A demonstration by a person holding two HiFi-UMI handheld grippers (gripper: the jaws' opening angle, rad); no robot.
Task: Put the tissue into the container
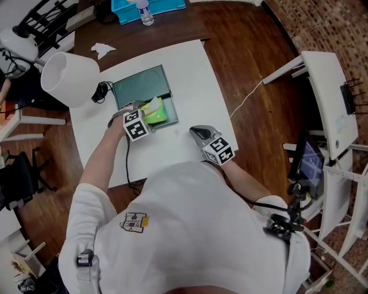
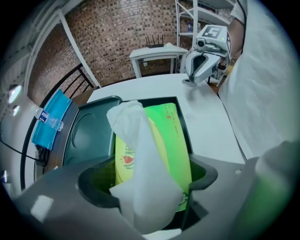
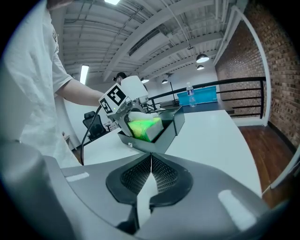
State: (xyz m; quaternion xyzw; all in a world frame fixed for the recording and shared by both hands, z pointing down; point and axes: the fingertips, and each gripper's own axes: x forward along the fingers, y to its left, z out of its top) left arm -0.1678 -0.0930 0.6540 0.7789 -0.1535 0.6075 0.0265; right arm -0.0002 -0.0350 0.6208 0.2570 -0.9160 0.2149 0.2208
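Observation:
A bright green tissue pack [image 1: 154, 111] with a white tissue [image 2: 140, 159] sticking out of its top sits between the jaws of my left gripper [image 1: 141, 115], which is shut on it. The pack hangs inside the dark green container [image 1: 170, 118], whose lid [image 1: 141, 86] lies open at the back. In the left gripper view the pack [image 2: 171, 136] fills the space in the container [image 2: 89, 136] below my left gripper [image 2: 147, 183]. My right gripper [image 1: 198, 133] rests shut and empty on the white table [image 1: 195, 74], right of the container. In the right gripper view the right gripper [image 3: 151, 161] faces the container [image 3: 168, 129].
A white lamp shade [image 1: 69, 77] stands at the table's back left. A crumpled tissue [image 1: 102, 50] lies on the wood beyond it. A blue tray with a water bottle [image 1: 146, 11] is at the far back. A white cable [image 1: 247, 97] and a white stand [image 1: 330, 97] lie to the right.

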